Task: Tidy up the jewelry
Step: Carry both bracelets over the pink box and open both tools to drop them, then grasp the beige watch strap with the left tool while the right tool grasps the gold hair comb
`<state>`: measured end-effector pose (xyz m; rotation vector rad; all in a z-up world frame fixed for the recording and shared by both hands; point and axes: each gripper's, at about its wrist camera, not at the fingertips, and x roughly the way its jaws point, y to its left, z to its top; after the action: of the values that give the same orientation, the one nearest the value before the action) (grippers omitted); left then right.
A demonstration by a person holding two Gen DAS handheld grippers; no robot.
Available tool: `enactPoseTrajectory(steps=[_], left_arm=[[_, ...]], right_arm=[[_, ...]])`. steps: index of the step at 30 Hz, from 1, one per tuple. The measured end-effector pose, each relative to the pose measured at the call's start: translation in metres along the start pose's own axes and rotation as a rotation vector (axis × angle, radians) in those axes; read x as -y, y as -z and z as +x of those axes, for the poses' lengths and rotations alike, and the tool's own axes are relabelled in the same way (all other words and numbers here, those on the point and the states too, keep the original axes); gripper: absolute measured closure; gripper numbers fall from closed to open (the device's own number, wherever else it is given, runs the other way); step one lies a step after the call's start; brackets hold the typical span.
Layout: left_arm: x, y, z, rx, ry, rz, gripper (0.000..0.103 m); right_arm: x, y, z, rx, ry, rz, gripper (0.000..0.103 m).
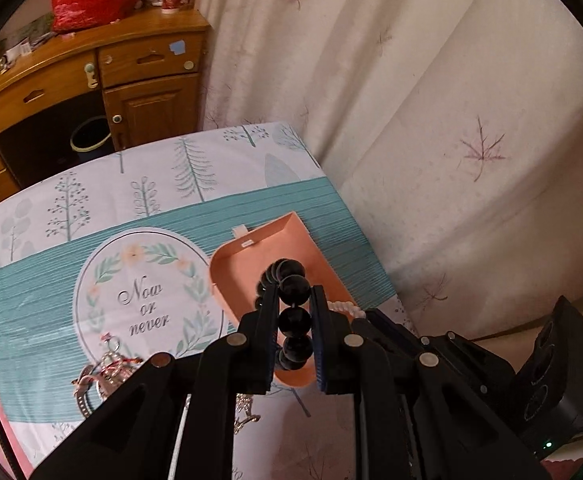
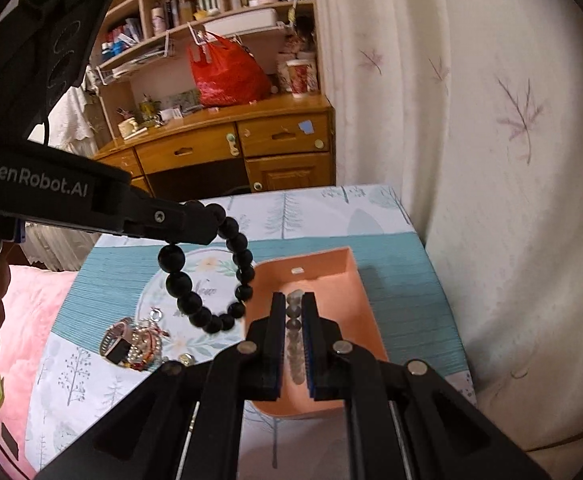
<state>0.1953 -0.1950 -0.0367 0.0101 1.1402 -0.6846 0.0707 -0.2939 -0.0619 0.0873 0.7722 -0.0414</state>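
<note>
A black round-bead bracelet (image 2: 211, 276) is clamped in the closed left gripper (image 1: 295, 312) beside the open peach plastic box (image 2: 355, 280), over which a grey-bead strand (image 2: 294, 336) is pinched by the right gripper (image 2: 293, 340); both should be lowered inside before release.

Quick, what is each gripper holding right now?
Left gripper: closed on the black bead bracelet, held up in the air.
Right gripper: closed on a pale bead strand, over the pink box.
</note>
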Motion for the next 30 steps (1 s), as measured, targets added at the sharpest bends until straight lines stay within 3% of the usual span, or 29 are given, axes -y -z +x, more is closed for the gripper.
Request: enactPoseTrajectory(steps=[3,5,7,10,11,17,24,30], left_arm=[[0.003,-0.002,0.012,-0.016,-0.001,0.015,0.082],[0.006,-0.003,0.014,-0.014,-0.038,0.036,0.051],[0.008,-0.004,0.014,-0.005,-0.058,0.053,0.043],[0.004,-0.004,0.015,-0.017,-0.066,0.054,0.043],[0.001,-0.004,0.017,-0.029,-0.079,0.045,0.043],[-0.027,-0.001,0.011,-0.046,-0.171,-0.036,0.030],[-0.079,0.023,-0.007,-0.067,-0.326,-0.112,0.028],[-0.123,0.056,-0.023,-0.116,-0.393,-0.173,0.022]], right_arm=[[0.008,0.003,0.009,-0.034,-0.008,0.022,0.095],[0.011,0.005,0.015,-0.062,-0.032,0.036,0.093],[0.015,0.008,0.020,-0.097,-0.044,0.043,0.083],[0.017,0.011,0.024,-0.119,-0.061,0.059,0.060],[0.018,0.012,0.024,-0.121,-0.067,0.065,0.057],[0.020,0.018,0.034,-0.177,-0.092,0.096,0.056],[0.009,0.029,0.041,-0.241,-0.148,0.151,0.056],[-0.015,0.040,0.047,-0.303,-0.189,0.178,0.045]])
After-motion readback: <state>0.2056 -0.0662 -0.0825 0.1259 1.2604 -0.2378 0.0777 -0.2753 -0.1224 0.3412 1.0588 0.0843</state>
